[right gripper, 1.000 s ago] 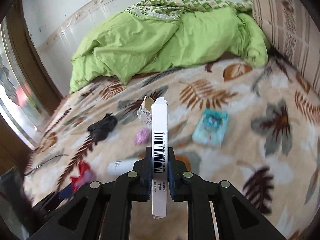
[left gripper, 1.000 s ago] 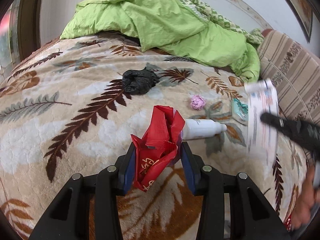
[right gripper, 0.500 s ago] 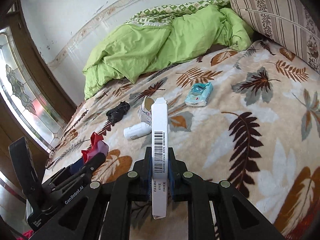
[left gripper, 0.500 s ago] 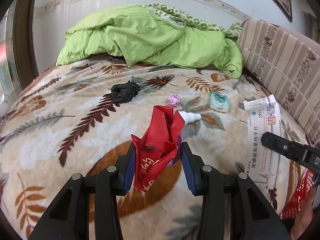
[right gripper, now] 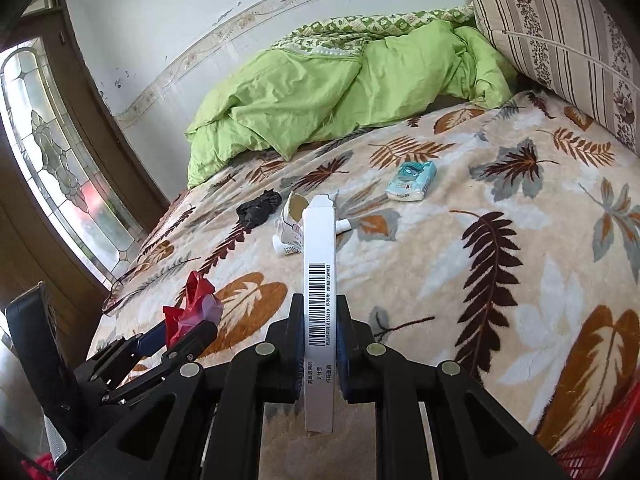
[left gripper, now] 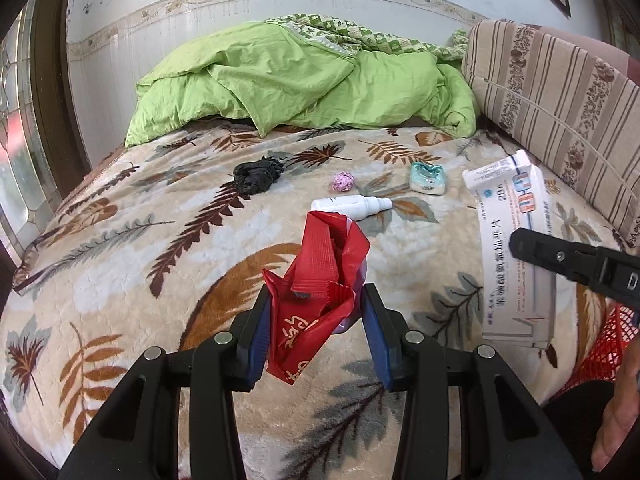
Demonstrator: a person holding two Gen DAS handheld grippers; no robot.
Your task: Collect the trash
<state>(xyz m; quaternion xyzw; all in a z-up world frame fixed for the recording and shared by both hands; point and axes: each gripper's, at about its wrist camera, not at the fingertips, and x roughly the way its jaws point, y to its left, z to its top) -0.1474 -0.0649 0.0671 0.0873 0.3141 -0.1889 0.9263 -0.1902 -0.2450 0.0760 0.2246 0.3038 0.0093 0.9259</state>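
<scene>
My left gripper [left gripper: 316, 320] is shut on a crumpled red wrapper [left gripper: 320, 280] and holds it above the near part of the bed; both show in the right wrist view, gripper [right gripper: 176, 332] and wrapper [right gripper: 192, 308]. My right gripper [right gripper: 319, 340] is shut on a white medicine box [right gripper: 319, 280], seen in the left wrist view [left gripper: 512, 256] at the right. On the leaf-print blanket [left gripper: 120, 248] lie a black bag wad [left gripper: 256, 176], a pink foil ball [left gripper: 344, 182], a white bottle [left gripper: 348, 206] and a teal tissue pack [left gripper: 428, 176].
A red mesh basket [left gripper: 604, 344] sits at the bed's near right edge, also in the right wrist view [right gripper: 600, 448]. A green duvet [left gripper: 304, 80] is piled at the far end. A striped cushion [left gripper: 560, 92] stands along the right. A window [right gripper: 52, 172] is left.
Both grippers have pulled back from the trash toward the near edge of the bed, each still holding its item. The red basket has come into view at the right.
</scene>
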